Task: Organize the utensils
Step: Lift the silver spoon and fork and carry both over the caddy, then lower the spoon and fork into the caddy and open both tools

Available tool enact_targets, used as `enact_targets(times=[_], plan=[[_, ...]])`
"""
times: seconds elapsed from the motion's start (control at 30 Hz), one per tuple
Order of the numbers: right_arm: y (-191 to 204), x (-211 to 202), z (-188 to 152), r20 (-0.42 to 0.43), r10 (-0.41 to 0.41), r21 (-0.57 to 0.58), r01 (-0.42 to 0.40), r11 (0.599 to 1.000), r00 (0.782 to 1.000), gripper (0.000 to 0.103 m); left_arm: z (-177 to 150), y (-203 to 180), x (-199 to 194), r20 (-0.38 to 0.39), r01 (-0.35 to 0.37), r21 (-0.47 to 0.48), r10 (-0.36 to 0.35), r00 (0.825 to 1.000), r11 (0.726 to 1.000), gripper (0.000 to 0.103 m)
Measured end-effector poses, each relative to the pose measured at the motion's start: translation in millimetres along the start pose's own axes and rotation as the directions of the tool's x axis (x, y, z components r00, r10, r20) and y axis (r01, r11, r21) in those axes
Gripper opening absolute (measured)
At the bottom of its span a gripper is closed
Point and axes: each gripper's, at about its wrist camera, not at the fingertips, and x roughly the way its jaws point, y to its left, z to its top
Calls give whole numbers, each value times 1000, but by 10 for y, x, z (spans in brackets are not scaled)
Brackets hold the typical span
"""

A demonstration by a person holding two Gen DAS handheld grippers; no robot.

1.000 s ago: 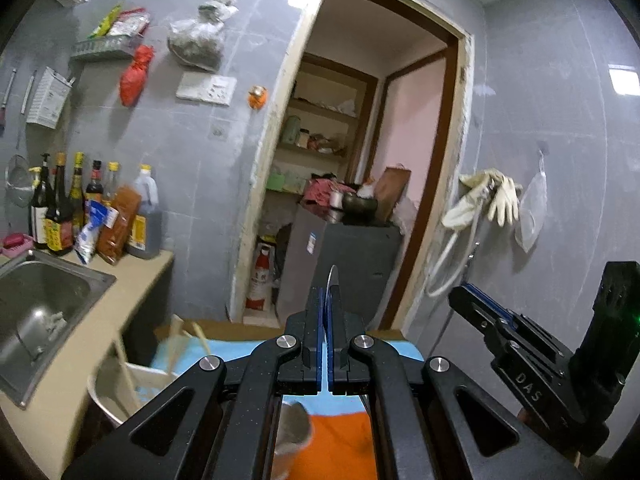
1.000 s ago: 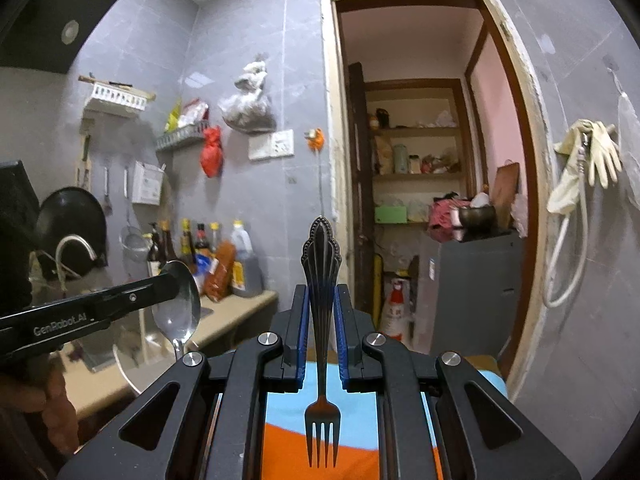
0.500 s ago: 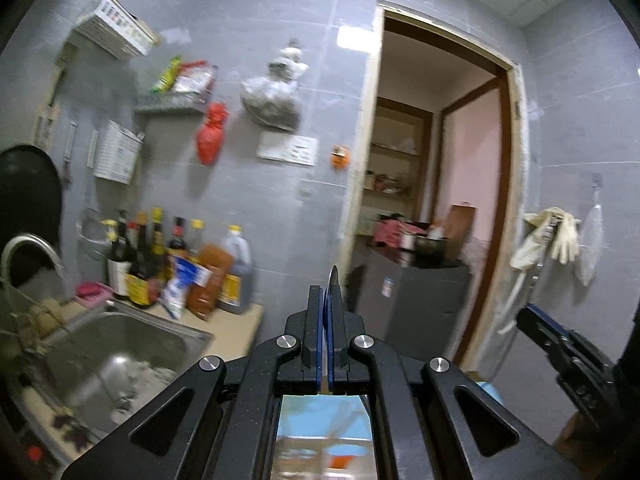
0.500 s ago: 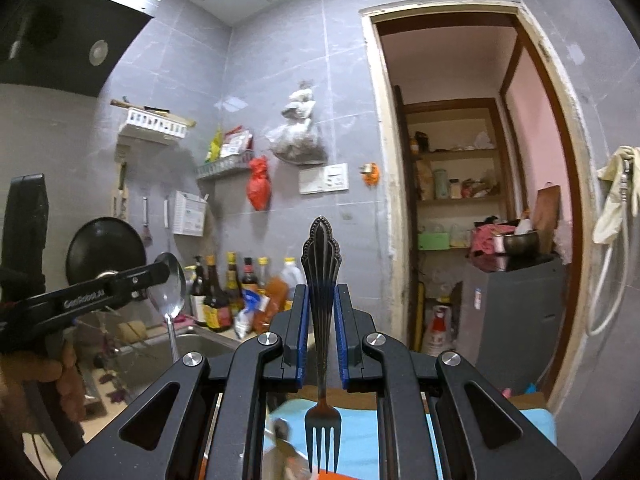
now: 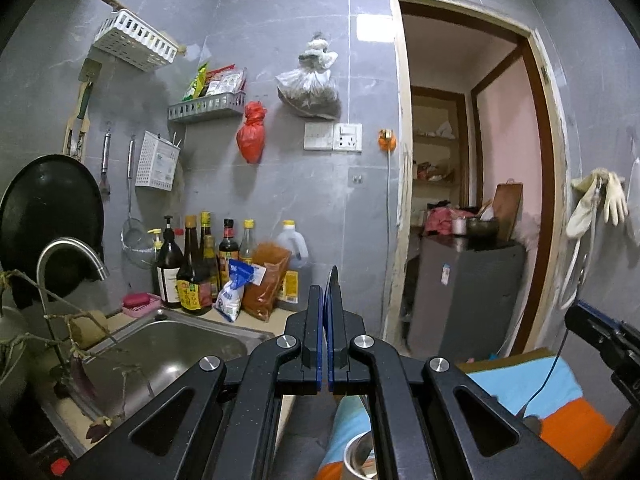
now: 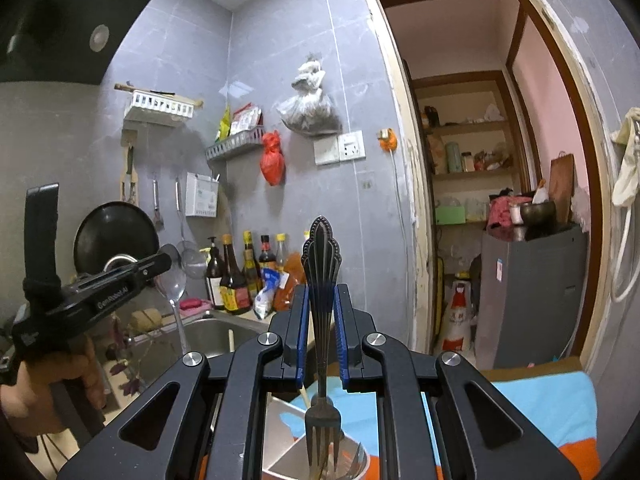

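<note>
My left gripper (image 5: 325, 294) is shut on a metal spoon (image 5: 333, 280), which shows edge-on as a thin blade above the fingers. In the right wrist view this spoon (image 6: 172, 286) stands bowl up and handle down at the tip of the left gripper (image 6: 160, 265). My right gripper (image 6: 320, 294) is shut on a dark fork (image 6: 321, 256), ornate handle end up and tines hanging down. Below the tines a metal cup (image 6: 354, 466) holds other utensils; the same cup (image 5: 358, 460) sits under the left gripper. The right gripper (image 5: 592, 330) enters at the right edge.
A steel sink (image 5: 172, 354) with a curved faucet (image 5: 66, 254) lies low left, sauce bottles (image 5: 200, 268) behind it. A white utensil holder (image 5: 157, 160) hangs on the tiled wall. A white bin (image 6: 280, 432) and a blue-orange cloth (image 5: 560, 384) lie below. A doorway opens at right.
Both views have swung left: the sink, faucet and black pan have come into the left wrist view and the doorway has slid right. Spoon and fork stay gripped.
</note>
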Motion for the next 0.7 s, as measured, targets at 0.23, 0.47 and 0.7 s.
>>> enact_targets(times=[0.23, 0.47, 0.7], plan=[[-23, 110, -190, -39, -14, 22, 15, 1000, 999, 10, -236, -146, 62, 26, -15, 62, 14, 1000, 998, 0], [7, 179, -327, -81, -18, 29, 21, 999, 997, 10, -399, -282, 108, 4, -5, 124, 5, 1000, 992, 0], [18, 231, -407, -132, -15, 31, 19, 999, 991, 11, -440, -269, 132, -78, 69, 50, -65, 995, 996, 1]])
